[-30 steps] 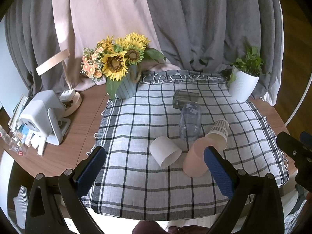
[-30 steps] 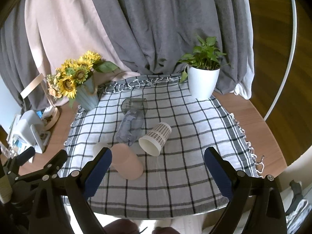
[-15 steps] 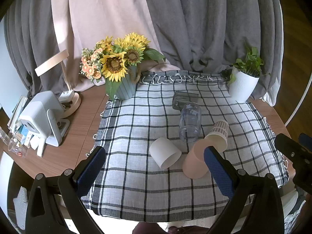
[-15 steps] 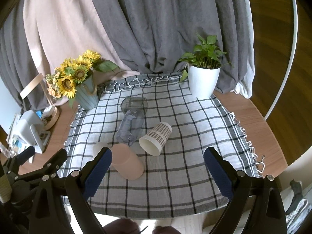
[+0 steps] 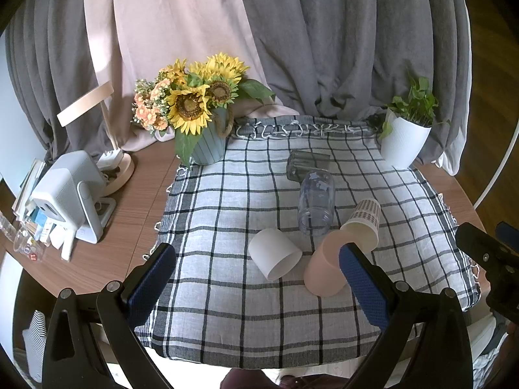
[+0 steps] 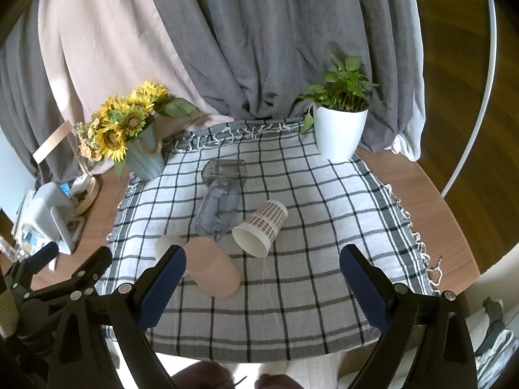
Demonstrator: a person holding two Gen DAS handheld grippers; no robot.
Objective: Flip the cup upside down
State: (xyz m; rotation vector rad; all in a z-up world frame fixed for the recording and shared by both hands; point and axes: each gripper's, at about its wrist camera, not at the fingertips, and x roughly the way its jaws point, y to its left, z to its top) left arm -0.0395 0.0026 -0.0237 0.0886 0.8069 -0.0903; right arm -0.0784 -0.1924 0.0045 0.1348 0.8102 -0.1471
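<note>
Round wooden table (image 5: 142,194), checked cloth (image 5: 227,291), flower vase (image 5: 207,149), potted plant (image 5: 405,142)

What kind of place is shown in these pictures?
Probably a room in a home: a round wooden table with a checked cloth, a vase of sunflowers, a potted plant, and curtains behind.

**No legible text anywhere**

Nothing can be read in either wrist view. The clear bottle (image 5: 315,201) lying mid-cloth carries small printed marks (too blurred to tell letters from pictures). The clutter of packets (image 5: 35,227) at the table's left edge shows coloured patches, but no word or number resolves.
</note>
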